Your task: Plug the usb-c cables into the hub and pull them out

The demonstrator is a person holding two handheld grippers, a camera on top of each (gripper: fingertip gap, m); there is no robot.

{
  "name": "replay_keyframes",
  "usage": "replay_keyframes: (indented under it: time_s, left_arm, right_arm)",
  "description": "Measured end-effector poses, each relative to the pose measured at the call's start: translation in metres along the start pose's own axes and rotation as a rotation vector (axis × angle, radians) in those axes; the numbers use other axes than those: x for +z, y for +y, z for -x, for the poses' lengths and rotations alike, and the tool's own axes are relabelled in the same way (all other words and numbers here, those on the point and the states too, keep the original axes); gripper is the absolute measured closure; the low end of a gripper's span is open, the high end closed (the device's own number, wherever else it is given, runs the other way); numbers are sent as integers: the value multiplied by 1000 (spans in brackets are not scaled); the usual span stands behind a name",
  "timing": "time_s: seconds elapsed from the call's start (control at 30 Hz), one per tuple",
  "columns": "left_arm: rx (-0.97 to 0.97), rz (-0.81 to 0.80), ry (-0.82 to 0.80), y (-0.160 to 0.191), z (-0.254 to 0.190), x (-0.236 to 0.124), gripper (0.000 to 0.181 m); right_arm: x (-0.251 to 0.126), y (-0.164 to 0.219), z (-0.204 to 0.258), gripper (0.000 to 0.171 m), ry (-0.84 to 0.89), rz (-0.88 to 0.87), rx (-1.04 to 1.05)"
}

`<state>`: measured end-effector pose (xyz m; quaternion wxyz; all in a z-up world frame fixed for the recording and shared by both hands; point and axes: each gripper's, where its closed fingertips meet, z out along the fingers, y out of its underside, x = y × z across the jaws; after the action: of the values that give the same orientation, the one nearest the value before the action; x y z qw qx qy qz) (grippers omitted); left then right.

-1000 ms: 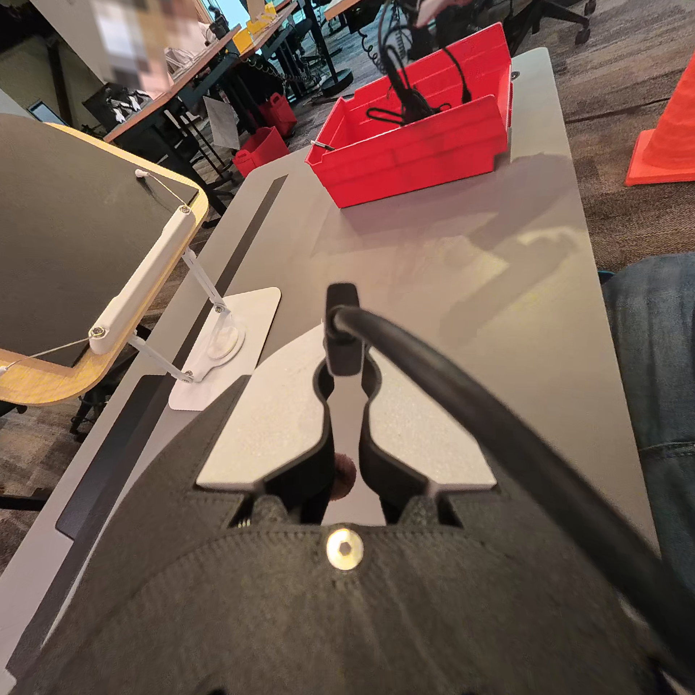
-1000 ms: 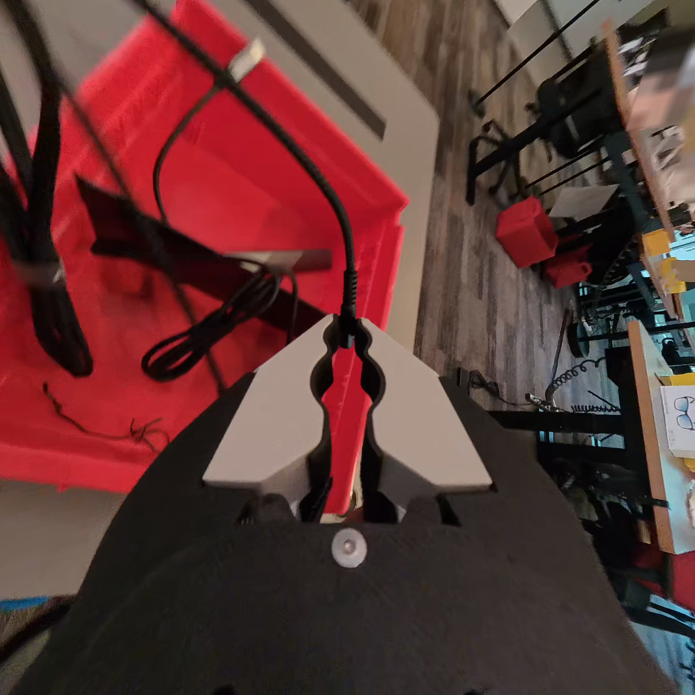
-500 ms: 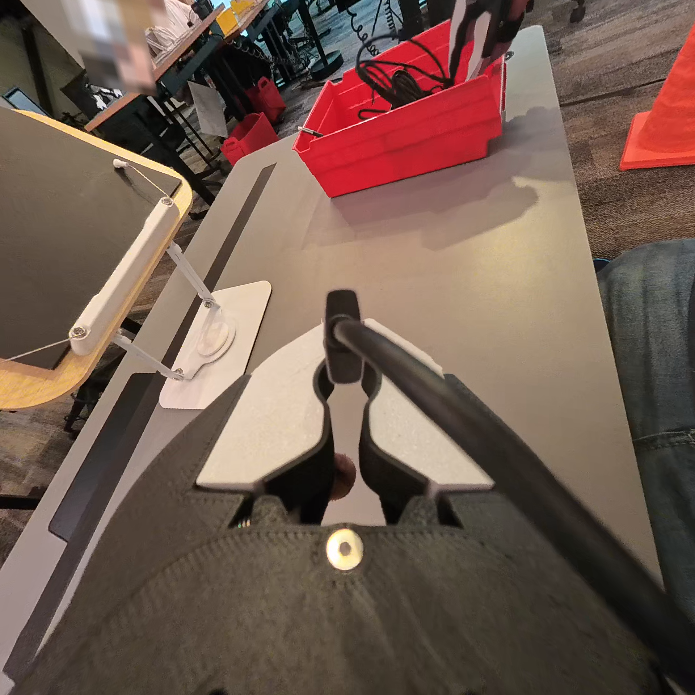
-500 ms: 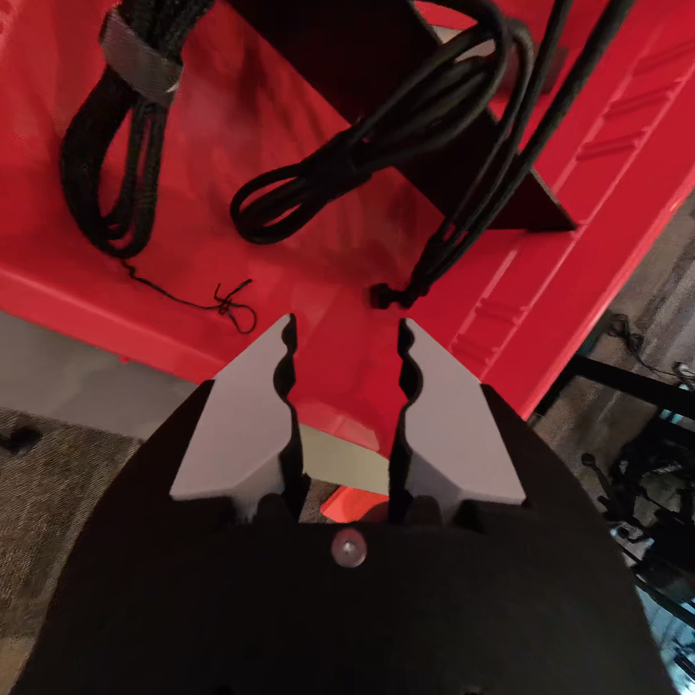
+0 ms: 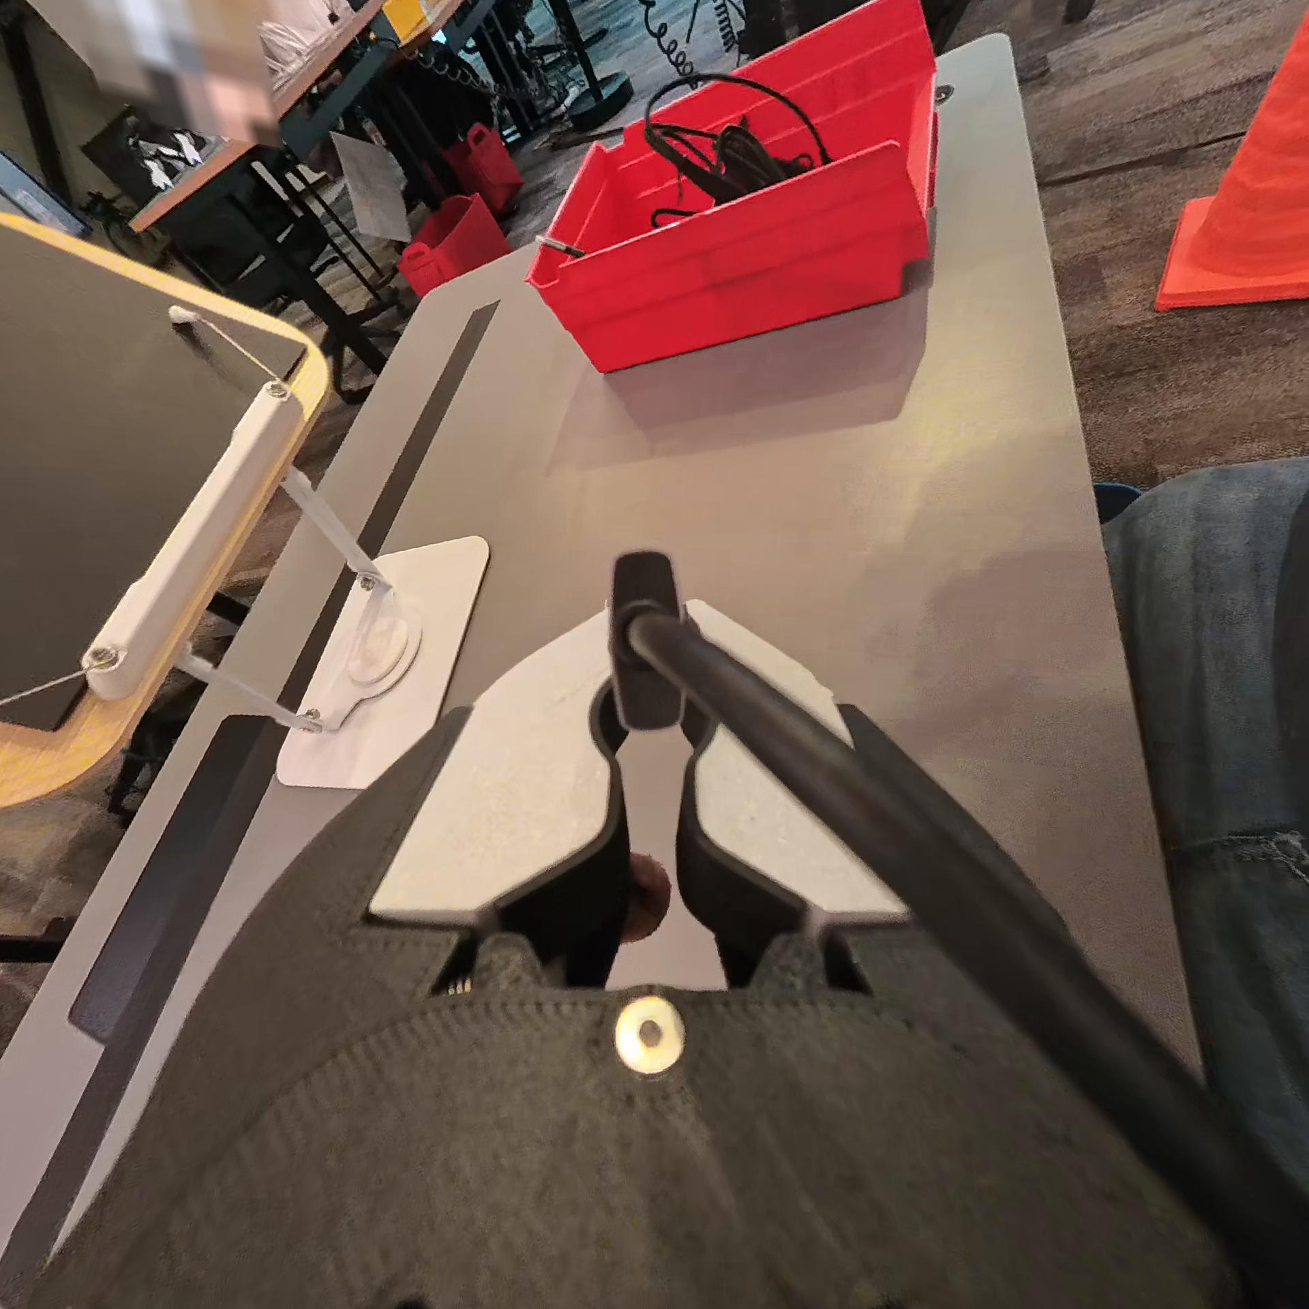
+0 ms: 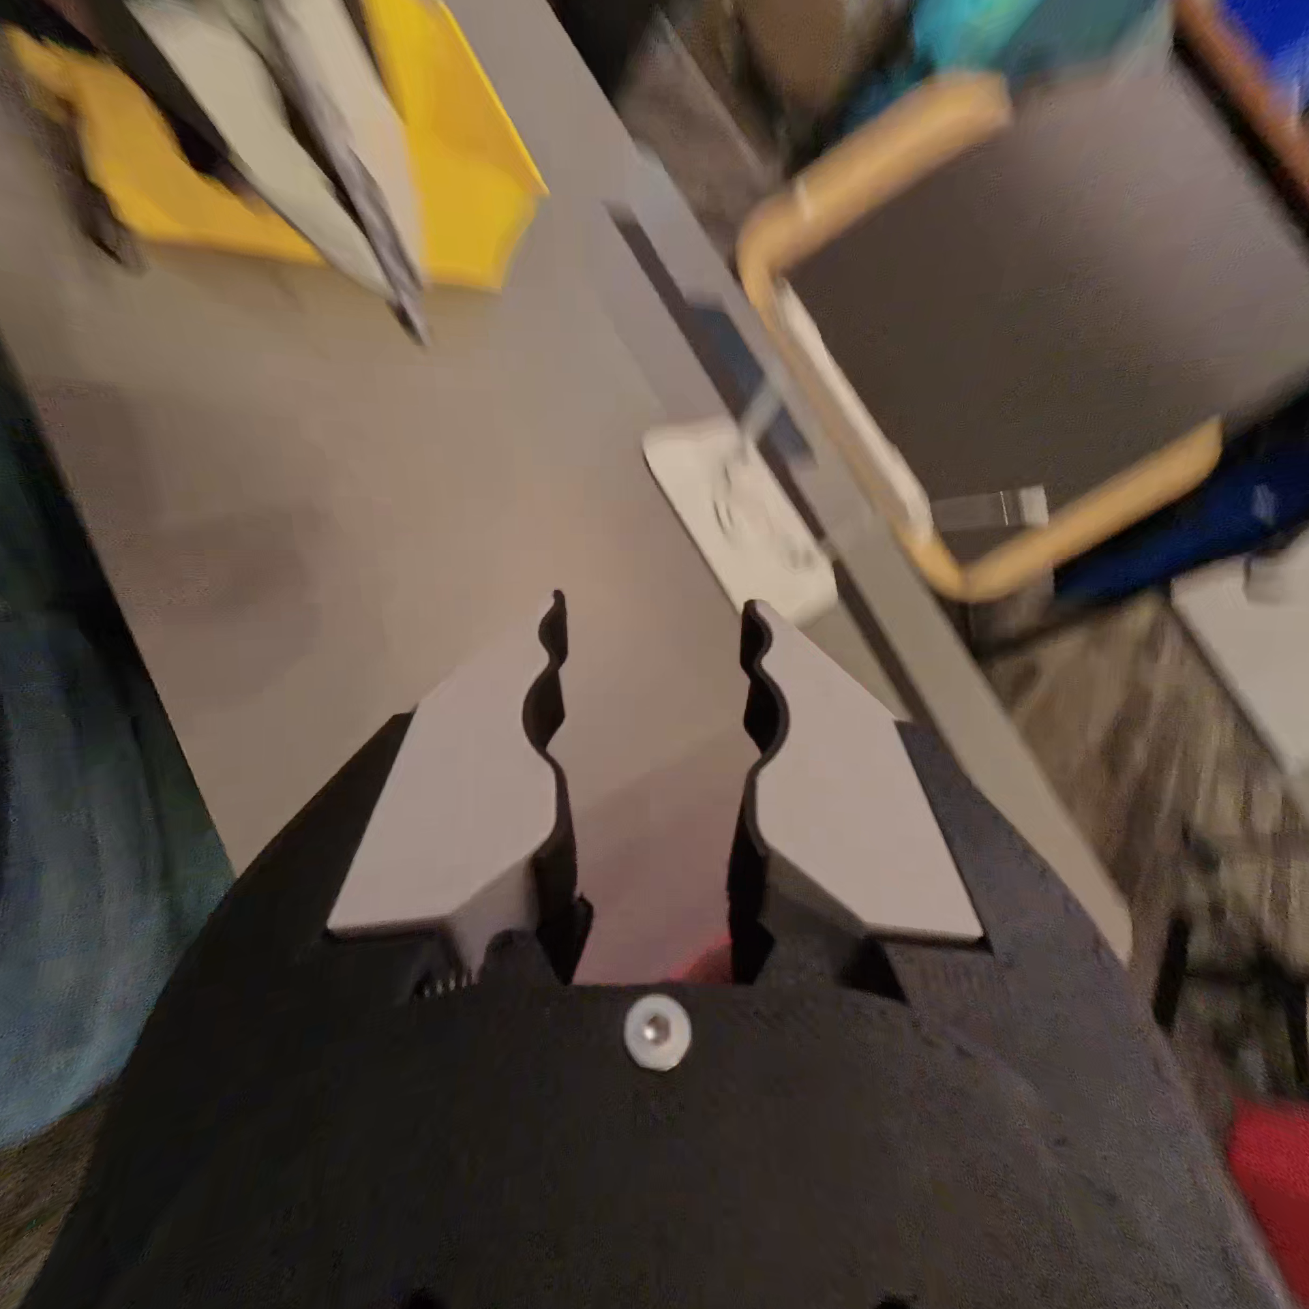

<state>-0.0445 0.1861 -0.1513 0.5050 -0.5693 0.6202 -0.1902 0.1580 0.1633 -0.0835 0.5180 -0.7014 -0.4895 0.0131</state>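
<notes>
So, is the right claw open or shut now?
Open. The right claw shows a wide gap between its fingers, with only the bare grey table visible through it; nothing is held.

Office workspace — desks [image 5: 333, 78], red bins [image 5: 453, 244].

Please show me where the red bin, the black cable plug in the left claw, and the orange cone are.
red bin [image 5: 737, 283]: left wrist view, on its front wall.
black cable plug [image 5: 641, 637]: left wrist view, on the plug body between the claw tips.
orange cone [image 5: 1268, 177]: left wrist view, on its sloping side.
</notes>
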Motion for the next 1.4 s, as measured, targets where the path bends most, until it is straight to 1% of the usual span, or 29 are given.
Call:
replay_keyframes:
  time_s: [0.07,0.1,0.17,0.23,0.27,0.37,0.4,0.43,0.5,0.57,0.63,0.67,0.8,0.87,0.93,1.07,1.13,1.23,1.33,1.4]
  left_arm:
    - [9,14,13,-2,-7,4,172]
    - [12,20,18,-3,-11,5,172]
    - [14,37,33,-3,-18,8,172]
    - [22,55,45,-2,-23,10,173]
    - [23,64,56,-2,-26,11,172]
    - [33,83,78,-1,-32,13,172]
    - [41,84,84,-1,-34,13,172]
    - [46,93,87,0,-36,14,172]
    - [43,99,70,3,-32,13,172]
    - [9,71,66,0,-29,11,171]
    - [-8,51,20,-4,-19,9,165]
    - [-8,47,-10,-5,-13,7,157]
    - [6,8,-138,-13,17,-11,140]
    - [-2,14,-191,-13,33,-23,137]
    - [7,30,-252,-11,50,-38,137]
    - [44,117,-405,4,87,-78,135]
    - [15,166,-454,17,102,-99,131]
    - [-28,249,-529,45,122,-128,126]
    - [-87,340,-565,81,133,-151,122]
    - [-124,383,-588,104,138,-165,122]
  right_arm:
    - [26,-64,40,132,-50,-178,-129]
    - [38,-88,60,138,-77,-248,-178]
    - [61,-118,93,138,-144,-302,-245]
    - [80,-134,118,144,-228,-321,-263]
    - [90,-138,128,144,-258,-322,-261]
    - [119,-137,148,147,-294,-288,-308]
    - [125,-135,154,160,-310,-272,-322]
    - [129,-134,157,162,-323,-268,-328]
    - [129,-134,159,165,-348,-277,-296]
    - [125,-137,154,166,-349,-304,-254]
    - [116,-140,142,165,-344,-332,-204]
    - [111,-142,133,165,-331,-346,-176]
    - [81,-141,73,166,-188,-372,-97]
    - [67,-130,26,166,-59,-343,-79]
    - [53,-108,-26,165,85,-267,-75]
    - [23,-40,-129,165,344,-69,-50]
    - [8,3,-171,165,448,53,-44]
    - [-8,68,-213,165,514,214,-6]
    - [-14,129,-235,165,531,352,22]
    - [-13,169,-239,165,505,461,28]
